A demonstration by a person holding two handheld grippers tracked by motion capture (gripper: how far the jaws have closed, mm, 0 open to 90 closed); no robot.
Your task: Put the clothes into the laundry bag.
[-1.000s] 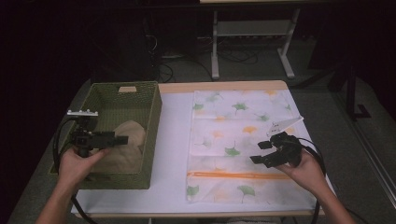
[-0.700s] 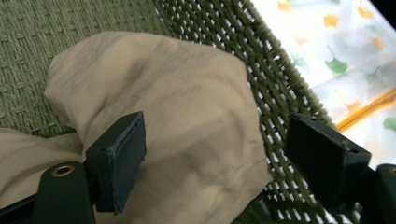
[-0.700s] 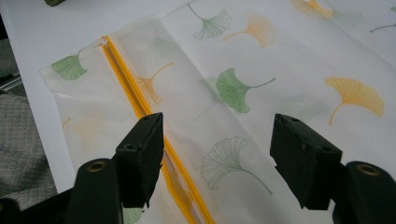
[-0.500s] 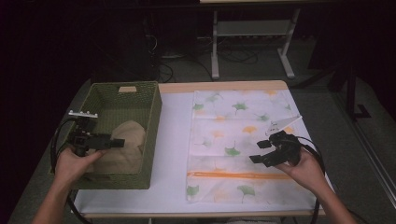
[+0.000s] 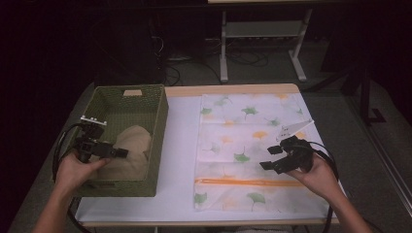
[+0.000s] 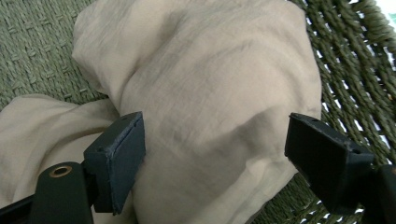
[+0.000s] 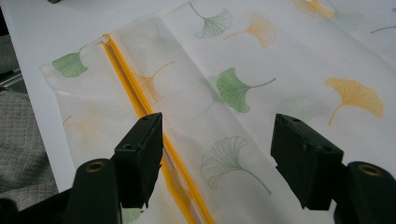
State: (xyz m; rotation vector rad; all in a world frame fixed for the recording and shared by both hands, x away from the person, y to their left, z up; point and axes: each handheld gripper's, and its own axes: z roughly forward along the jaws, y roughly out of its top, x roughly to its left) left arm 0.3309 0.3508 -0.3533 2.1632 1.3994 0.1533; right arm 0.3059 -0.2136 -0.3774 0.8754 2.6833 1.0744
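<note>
Item 1: green woven basket (image 5: 158, 124), left half of the high view, on the white-covered table (image 5: 182, 145). Holds a beige cloth (image 5: 131, 153), bunched, lower-centre of the basket interior.

Item 2: left gripper (image 5: 116, 153), lower left of the high view, held in the person's left hand (image 5: 75, 170), tips inside the basket just above the cloth. In the left gripper view the cloth (image 6: 210, 102) bulges up btwn the two jaws; jaws spread wide, left jaw right at the fabric, right jaw w/ a gap showing; no pinch.

Item 3: white mesh bag (image 5: 248, 145) w/ ginkgo-leaf print, flat on the table, right of centre. Orange zipper (image 5: 248, 182) runs across it near its lower edge.

Item 4: right gripper (image 5: 269, 158), lower right of the high view, in the right hand (image 5: 318, 174), over the bag's right part, just above the zipper. In the right gripper view, jaws spread apart, nothing btwn them; bag (image 7: 261, 60) lies below, zipper (image 7: 140, 105) passing by the left jaw.
</note>
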